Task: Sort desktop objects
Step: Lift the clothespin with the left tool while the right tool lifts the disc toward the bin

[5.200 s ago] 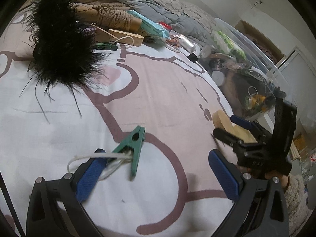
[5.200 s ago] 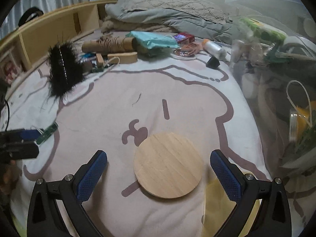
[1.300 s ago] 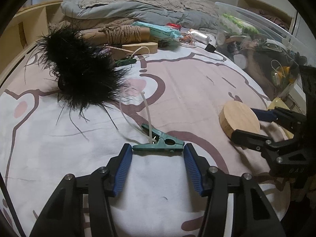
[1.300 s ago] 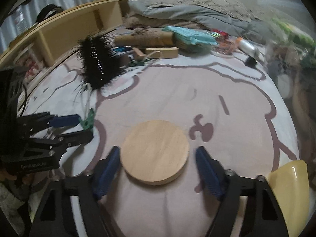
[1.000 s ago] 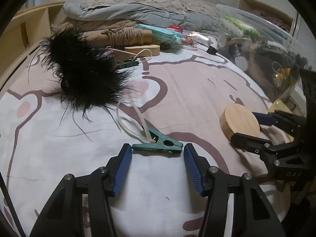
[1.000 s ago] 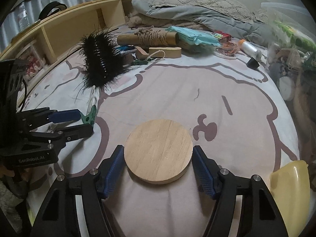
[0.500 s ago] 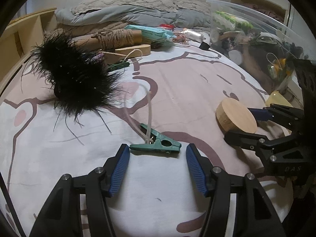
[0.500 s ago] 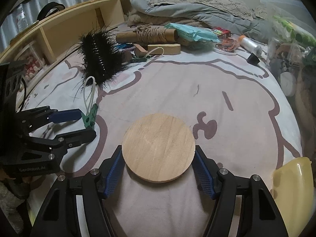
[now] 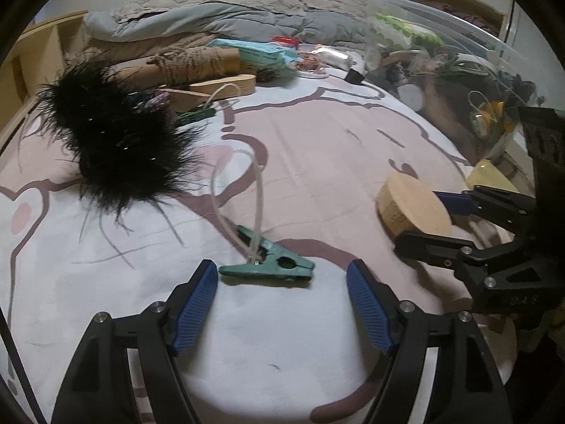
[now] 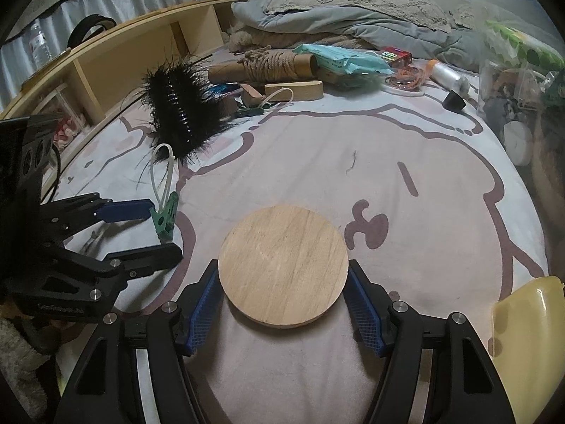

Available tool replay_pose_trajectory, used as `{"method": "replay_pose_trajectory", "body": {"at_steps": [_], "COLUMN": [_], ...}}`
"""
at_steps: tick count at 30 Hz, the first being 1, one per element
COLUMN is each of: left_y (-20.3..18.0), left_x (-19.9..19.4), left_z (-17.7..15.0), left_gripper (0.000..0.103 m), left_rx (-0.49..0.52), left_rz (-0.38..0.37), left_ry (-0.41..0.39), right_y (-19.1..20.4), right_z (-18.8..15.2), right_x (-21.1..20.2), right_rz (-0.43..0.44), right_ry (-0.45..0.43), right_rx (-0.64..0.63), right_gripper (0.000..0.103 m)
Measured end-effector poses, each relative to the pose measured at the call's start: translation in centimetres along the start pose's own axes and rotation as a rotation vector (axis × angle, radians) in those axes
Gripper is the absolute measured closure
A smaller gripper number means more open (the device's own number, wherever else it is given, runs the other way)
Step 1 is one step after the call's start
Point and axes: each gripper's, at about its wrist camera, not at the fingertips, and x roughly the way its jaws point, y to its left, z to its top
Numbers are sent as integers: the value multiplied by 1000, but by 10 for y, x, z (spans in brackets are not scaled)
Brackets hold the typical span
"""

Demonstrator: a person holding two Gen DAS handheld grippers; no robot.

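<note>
On the bedsheet, left tongs opening wider around green clip, right tongs still gripping wooden disc

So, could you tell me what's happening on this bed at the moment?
A person is sorting clutter on the pink patterned bedspread with a handheld gripper in each hand. The right gripper is clamped on the edges of a round wooden disc. The left gripper has its jaws opening around a small green clip with a white loop, which lies on the sheet with neither pad touching it. A black feathery piece and more clutter lie further back.
</note>
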Motion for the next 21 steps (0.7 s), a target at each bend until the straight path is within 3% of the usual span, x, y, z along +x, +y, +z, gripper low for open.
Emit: {"method": "replay_pose_trajectory", "body": {"at_steps": [7,15,21], "left_y": [-6,8,5], "left_x": [1,2,2], "left_z": [-1,0,0], "left_gripper": [31,44,49], "left_rx": [18,-82,-72], "left_rz": [-8,-29,-11], "left_ry": [4,2,-3], "right_y": [-1,0,-3], "right_z": [1,2,3], "right_x": [-1,-7,-15], "right_rz": [1,-38,-39], "right_ry": [-2,-27,-51], "right_rx": [14,20,44], "right_gripper": [34,35,35]}}
